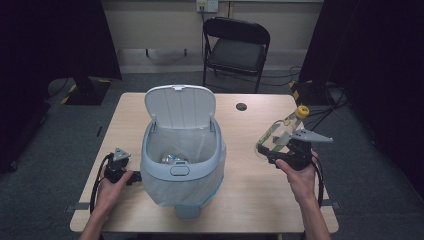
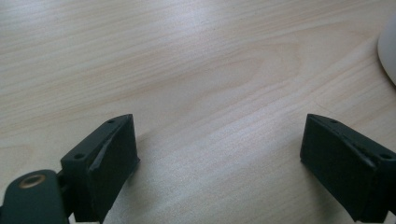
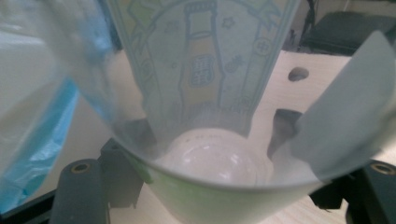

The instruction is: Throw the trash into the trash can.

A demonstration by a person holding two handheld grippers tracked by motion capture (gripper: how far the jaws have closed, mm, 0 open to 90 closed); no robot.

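We see the right gripper [image 1: 280, 145] at 3 o'clock of the bin [image 1: 181, 150], jaws wide around one clear bottle [image 1: 280, 131] with a yellow cap, held above the table [image 1: 250, 190]. The left gripper [image 1: 131, 177], at 9 o'clock, gapes empty on the wood. One bin, one chair [image 1: 236, 47].

Dim room, table lit overhead (probably); close views blurred.
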